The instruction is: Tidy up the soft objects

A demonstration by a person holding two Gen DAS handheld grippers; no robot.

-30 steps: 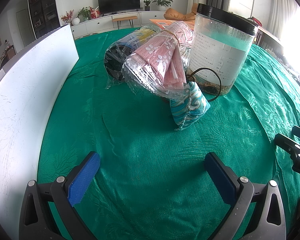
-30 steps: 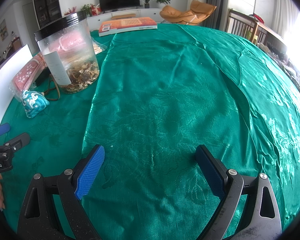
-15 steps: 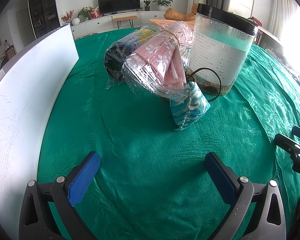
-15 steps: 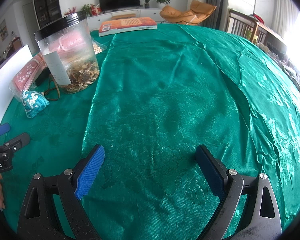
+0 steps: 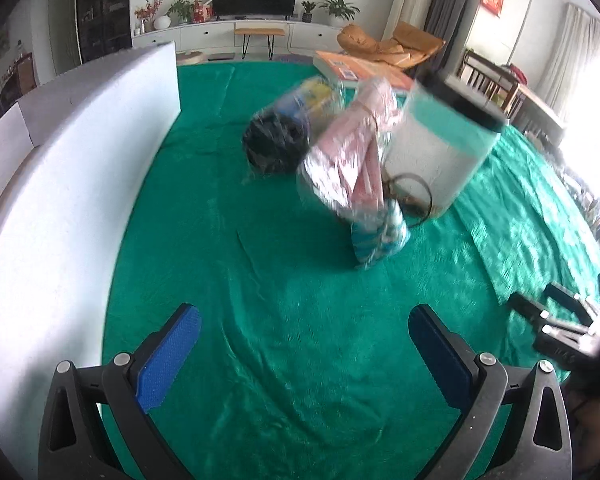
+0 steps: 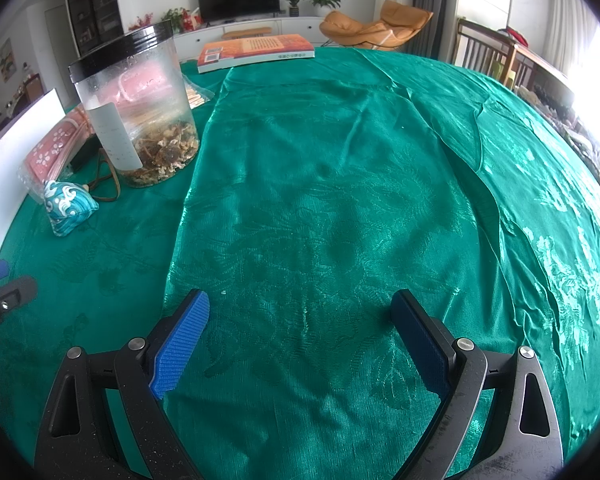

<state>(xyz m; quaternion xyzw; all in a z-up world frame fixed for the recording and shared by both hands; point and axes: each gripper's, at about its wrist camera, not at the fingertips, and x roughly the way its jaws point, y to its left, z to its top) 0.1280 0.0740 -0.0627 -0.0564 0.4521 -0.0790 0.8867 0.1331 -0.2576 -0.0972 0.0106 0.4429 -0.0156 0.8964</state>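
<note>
In the left wrist view, our left gripper (image 5: 304,344) hangs over the green cloth (image 5: 284,360) with its jaws wide apart and nothing between them. The picture is smeared, so fine detail is lost. The soft things lie ahead in a cluster: a patterned pouch (image 5: 378,240) nearest us, a pink packet (image 5: 348,160) in clear wrap leaning over it, a dark bundle (image 5: 276,148) behind, all tight against the jar (image 5: 436,152). A thin cord loop (image 5: 414,196) lies between pouch and jar. We judge the risks here: a reach for the pouch could snag that loop, or nudge the jar, and the slick wrap could slip from the pads. The white board (image 5: 80,184) stands close on the left.

In the right wrist view, our right gripper (image 6: 300,332) is also spread wide and empty, over bare cloth well apart from the pouch (image 6: 70,208) and jar (image 6: 136,108). Loose folds in the cloth could drag under a low pass. The left gripper's tip (image 6: 4,288) shows at the edge; both going for the cluster could collide.
</note>
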